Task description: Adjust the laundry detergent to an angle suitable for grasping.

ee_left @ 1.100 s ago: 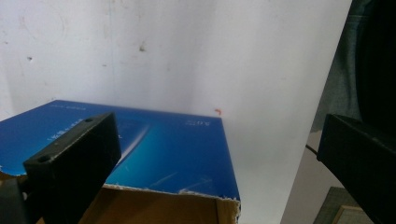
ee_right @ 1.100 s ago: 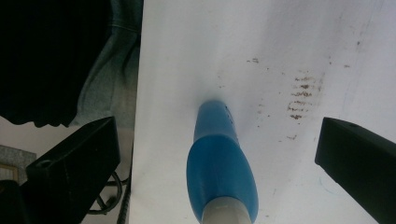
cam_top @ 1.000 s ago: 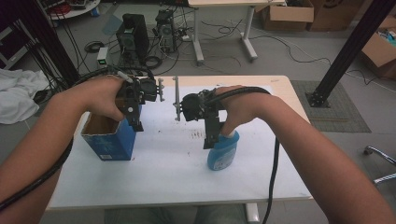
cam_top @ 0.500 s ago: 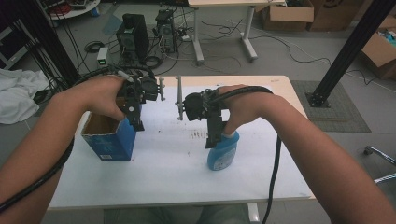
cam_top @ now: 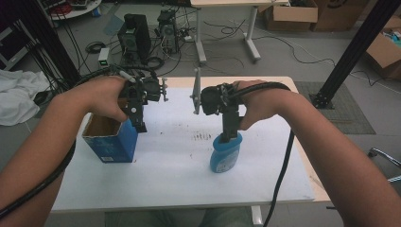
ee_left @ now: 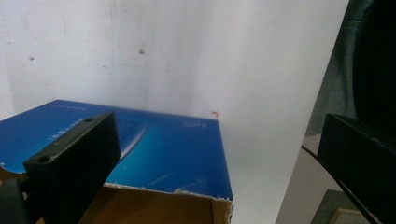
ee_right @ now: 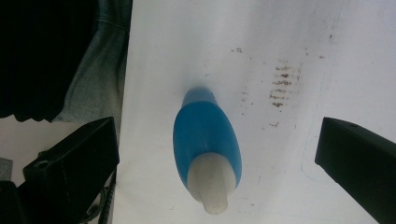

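Note:
A blue carton with an open cardboard top stands at the table's left. My left gripper points down over the carton's right rim. In the left gripper view its jaws are wide open above the blue carton, touching nothing. A blue bottle with a white cap stands upright right of centre. My right gripper hangs straight over it. In the right gripper view the open gripper has its jaws far apart on either side of the blue bottle, without contact.
The white tabletop has dark smudges between carton and bottle. Beyond the far edge are computer cases, cables and a desk leg. A black frame post stands at right, with a white cloth at left.
My right gripper has drifted a little to the right above the bottle. The left gripper, the carton and the bottle have hardly moved.

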Available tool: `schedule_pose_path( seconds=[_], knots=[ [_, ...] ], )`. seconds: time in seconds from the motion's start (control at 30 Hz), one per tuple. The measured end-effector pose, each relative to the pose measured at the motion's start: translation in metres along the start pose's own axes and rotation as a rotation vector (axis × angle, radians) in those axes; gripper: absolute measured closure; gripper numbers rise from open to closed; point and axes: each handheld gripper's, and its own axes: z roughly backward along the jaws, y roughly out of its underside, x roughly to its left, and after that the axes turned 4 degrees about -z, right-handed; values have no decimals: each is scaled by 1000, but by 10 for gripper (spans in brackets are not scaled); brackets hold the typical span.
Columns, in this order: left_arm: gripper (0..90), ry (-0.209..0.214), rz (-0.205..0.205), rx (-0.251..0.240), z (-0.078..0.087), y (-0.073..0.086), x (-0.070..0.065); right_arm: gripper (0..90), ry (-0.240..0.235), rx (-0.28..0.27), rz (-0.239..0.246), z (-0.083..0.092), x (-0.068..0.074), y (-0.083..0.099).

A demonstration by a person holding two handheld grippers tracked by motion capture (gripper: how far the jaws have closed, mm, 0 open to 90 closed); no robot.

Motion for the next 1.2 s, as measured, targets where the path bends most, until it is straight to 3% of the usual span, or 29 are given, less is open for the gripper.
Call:
schedule_pose_path(
  seconds=[0.37, 1.2],
  knots=[
    [1, 3, 1, -6, -2, 0, -1, 0, 20, 7, -12, -4, 1, 23],
    [1, 5, -1, 3, -7, -2, 1, 0, -13, 36, -5, -59, 1, 46]
  ],
)
